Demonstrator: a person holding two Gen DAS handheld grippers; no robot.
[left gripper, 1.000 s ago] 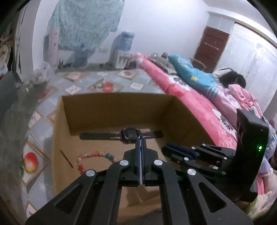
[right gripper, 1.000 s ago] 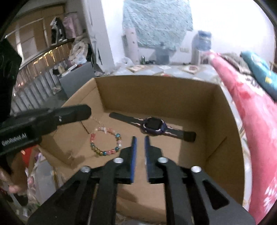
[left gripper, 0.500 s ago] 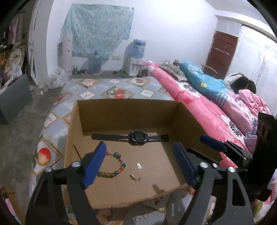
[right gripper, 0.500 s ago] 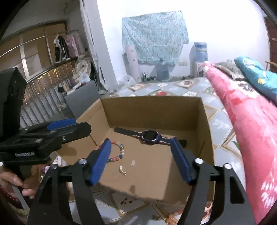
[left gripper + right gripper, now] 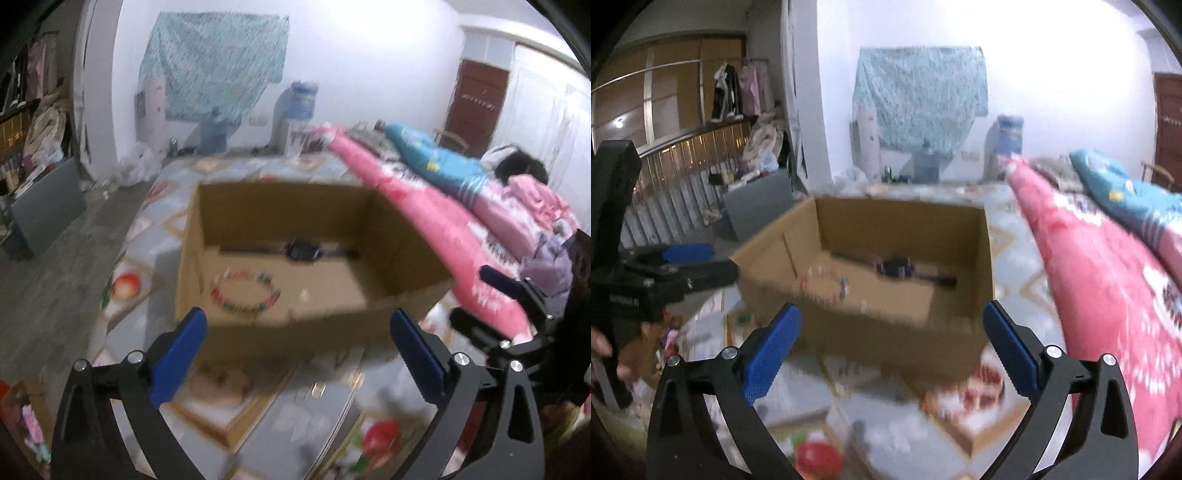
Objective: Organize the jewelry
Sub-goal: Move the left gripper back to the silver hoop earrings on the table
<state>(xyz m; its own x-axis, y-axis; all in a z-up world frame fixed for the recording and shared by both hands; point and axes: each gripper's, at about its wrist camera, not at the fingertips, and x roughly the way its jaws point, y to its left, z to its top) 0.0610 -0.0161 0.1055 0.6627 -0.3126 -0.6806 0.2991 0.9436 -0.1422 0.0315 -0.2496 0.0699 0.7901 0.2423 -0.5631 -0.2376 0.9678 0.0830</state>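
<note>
White walls (image 5: 369,74), patterned floor (image 5: 314,424), pink-covered bed (image 5: 424,221), brown door (image 5: 476,103).

The left gripper (image 5: 298,332) pointed downward, its blue-padded jaws opening wide with nothing between them. The right gripper (image 5: 892,330) did likewise, jaws opening and empty. In the right wrist view, a hand (image 5: 613,358) gripped the left gripper's handle at the left edge.

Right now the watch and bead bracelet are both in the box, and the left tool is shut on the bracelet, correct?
Not quite. The watch and bracelet are in the box, but the left tool is opening and holds nothing, as the left wrist view shows.
</note>
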